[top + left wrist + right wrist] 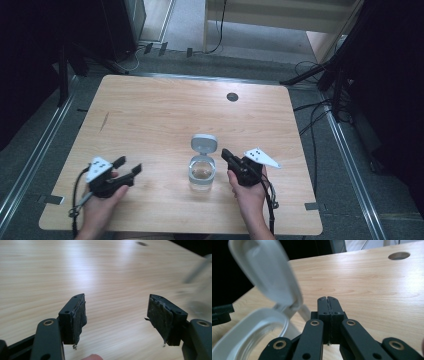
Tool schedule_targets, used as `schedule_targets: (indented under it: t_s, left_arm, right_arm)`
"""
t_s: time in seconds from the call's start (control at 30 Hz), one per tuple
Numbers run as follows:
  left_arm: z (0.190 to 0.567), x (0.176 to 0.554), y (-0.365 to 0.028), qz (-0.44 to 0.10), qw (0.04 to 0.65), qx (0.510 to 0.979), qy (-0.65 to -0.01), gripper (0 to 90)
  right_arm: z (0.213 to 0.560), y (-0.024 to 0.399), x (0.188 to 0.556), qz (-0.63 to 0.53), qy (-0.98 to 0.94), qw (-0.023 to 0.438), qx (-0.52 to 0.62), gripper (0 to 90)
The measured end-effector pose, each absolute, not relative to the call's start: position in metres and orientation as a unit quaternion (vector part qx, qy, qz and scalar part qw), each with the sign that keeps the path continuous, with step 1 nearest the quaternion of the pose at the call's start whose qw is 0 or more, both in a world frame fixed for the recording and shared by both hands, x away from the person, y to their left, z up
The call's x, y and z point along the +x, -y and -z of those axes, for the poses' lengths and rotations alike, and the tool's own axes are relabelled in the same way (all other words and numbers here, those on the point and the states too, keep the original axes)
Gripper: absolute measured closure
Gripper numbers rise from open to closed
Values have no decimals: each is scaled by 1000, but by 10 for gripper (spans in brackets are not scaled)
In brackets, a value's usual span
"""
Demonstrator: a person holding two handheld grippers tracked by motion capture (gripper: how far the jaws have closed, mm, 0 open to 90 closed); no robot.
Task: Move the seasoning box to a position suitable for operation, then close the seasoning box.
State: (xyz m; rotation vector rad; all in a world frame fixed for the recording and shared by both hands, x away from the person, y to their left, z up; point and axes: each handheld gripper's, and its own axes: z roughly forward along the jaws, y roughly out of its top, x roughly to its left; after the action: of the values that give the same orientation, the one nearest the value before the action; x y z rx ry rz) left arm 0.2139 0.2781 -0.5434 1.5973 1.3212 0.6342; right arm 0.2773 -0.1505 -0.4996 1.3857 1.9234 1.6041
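Both hands enter at the bottom of the high view, each holding a tool. Left gripper [128, 167], lower left, has jaws spread wide, gripping nothing above bare table [165, 110]. Right gripper [328, 300] has jaws pressed together, empty — just beside a clear jar [202, 173], lower centre, whose white lid [204, 143] stands flipped open.
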Motion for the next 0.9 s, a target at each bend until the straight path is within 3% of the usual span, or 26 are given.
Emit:
schedule_targets:
  t_s: [0.13, 0.37, 0.6, 0.9]
  left_arm:
    - [551, 209, -307, -244, 467, 626, -575, 319]
    - [551, 209, -289, -270, 441, 665, -539, 316]
    - [552, 212, -300, -236, 464, 639, -566, 307]
    - [552, 214, -302, -232, 470, 632, -572, 313]
  right_arm:
    - [492, 152, 290, -559, -662, 138, 480, 900]
    - [474, 144, 298, -567, -670, 139, 458, 900]
    - [461, 137, 297, -579, -684, 131, 423, 900]
    - [459, 136, 280, -584, -701, 115, 393, 900]
